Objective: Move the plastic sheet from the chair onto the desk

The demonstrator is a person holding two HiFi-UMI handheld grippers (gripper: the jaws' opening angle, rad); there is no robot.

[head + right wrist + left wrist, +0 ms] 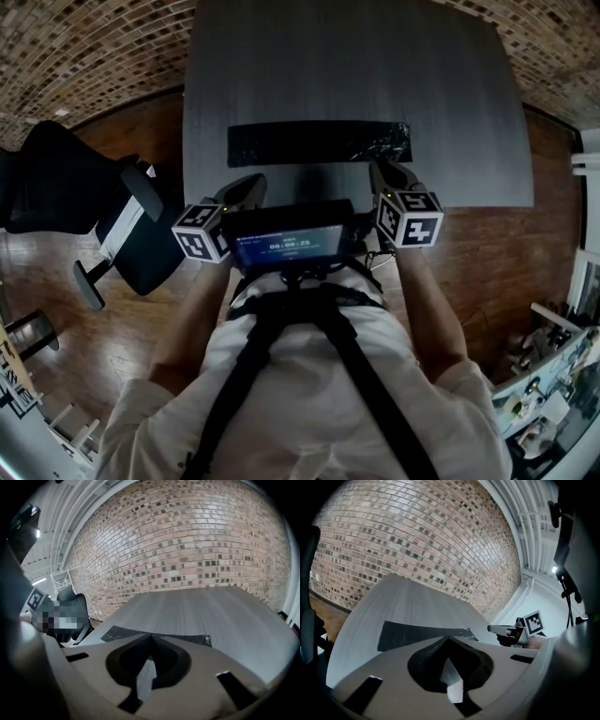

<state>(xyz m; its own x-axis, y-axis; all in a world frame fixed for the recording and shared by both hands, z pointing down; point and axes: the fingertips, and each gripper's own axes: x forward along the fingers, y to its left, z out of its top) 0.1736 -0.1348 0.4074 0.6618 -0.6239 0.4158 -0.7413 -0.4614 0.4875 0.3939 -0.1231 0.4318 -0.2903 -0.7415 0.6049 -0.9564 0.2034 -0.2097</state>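
Plastic sheet (319, 142) is lying flat on the desk (356, 66) near its front edge, right end crinkled; chair (66, 183) is sitting well apart at left. Left gripper (449, 639) and right gripper (151, 636) are both hovering closed, holding nothing, just short of the sheet. Risk: a closed jaw tip catching that crinkled end and dragging the light sheet off the edge.
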